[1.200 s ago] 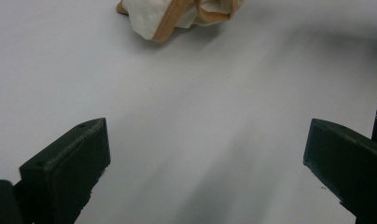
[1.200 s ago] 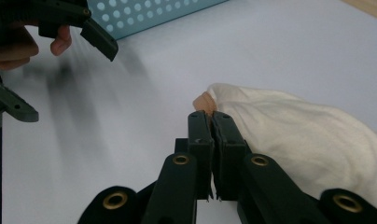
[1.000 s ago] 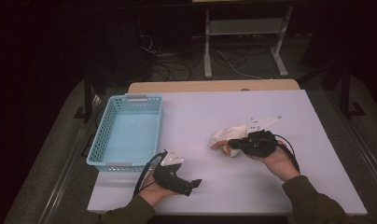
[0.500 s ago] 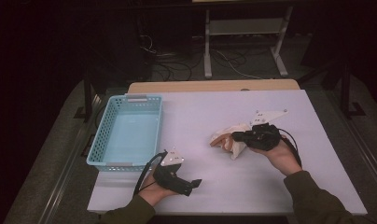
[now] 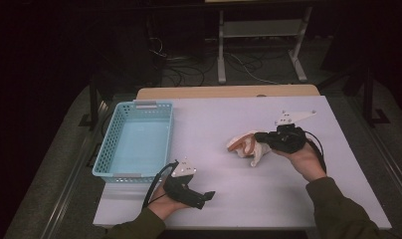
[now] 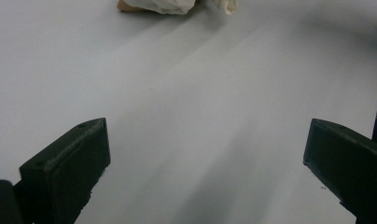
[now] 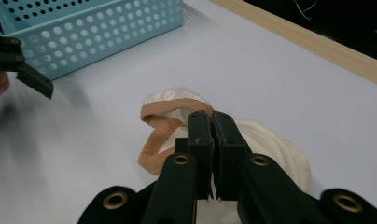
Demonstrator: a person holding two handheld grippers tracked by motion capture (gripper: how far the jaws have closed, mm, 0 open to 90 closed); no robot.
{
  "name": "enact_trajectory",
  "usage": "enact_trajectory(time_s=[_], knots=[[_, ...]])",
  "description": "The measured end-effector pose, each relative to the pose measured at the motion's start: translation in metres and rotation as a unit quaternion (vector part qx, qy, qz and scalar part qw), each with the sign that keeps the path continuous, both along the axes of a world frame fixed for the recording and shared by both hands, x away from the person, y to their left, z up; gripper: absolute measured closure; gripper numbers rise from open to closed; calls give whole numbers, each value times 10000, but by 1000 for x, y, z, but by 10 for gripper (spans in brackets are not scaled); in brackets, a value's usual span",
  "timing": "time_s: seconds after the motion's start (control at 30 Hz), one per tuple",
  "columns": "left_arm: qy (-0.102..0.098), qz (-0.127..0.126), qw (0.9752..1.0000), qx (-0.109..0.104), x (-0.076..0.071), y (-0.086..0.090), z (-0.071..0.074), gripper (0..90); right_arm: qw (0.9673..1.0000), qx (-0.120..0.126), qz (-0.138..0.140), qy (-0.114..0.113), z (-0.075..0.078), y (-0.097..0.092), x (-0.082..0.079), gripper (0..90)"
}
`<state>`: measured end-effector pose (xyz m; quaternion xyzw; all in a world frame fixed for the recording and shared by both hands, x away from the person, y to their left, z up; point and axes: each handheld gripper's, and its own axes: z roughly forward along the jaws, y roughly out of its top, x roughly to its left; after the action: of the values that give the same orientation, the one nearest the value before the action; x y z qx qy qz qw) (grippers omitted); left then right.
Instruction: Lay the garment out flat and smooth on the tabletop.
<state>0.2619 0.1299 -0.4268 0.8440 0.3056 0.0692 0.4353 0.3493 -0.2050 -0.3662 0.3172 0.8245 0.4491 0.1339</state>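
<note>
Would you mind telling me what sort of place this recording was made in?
Probably a lab or workshop set up for recording, not a home: a plain white table holding little beyond a blue basket, loose cables on the dark floor, and a metal stand behind.

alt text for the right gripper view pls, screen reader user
The right gripper, jaws shut, pinches a cream cloth with a tan band, lying on a white table. A blue perforated basket stands at top left, with the left gripper beside it.
</note>
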Motion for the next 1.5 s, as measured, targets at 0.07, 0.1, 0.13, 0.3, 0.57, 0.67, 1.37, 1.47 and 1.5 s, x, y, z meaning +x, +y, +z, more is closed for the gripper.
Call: enact_trajectory(time_s=[0.07, 0.1, 0.13, 0.3, 0.57, 0.67, 1.37, 1.47, 1.5], knots=[[6, 4, 10000, -2, 0, 0, 0, 0, 10000, -7, -46, -5, 0, -2, 2, 861], [12, 11, 10000, -12, 0, 0, 0, 0, 10000, 4, -58, -10, 0, -3, 3, 861], [12, 11, 10000, -12, 0, 0, 0, 0, 10000, 4, -58, -10, 0, -3, 3, 861], [13, -13, 10000, 0, 0, 0, 0, 0, 9998, 33, -184, 9, -1, -8, 10, 861], [17, -18, 10000, 7, 0, 0, -1, 0, 9992, 42, -394, 98, -8, -15, 22, 861], [19, -12, 10000, -1, 0, 0, -1, 0, 9987, 59, -484, 141, -10, -18, 26, 861], [28, -21, 10000, 15, 0, 0, -1, 0, 9964, 78, -726, 425, -22, -25, 42, 829], [24, -23, 10000, 14, 0, 0, -1, 0, 9961, 185, -728, 454, -19, -26, 39, 750], [24, -23, 10000, 14, 0, 0, -1, 0, 9960, 204, -740, 465, -18, -26, 38, 734]])
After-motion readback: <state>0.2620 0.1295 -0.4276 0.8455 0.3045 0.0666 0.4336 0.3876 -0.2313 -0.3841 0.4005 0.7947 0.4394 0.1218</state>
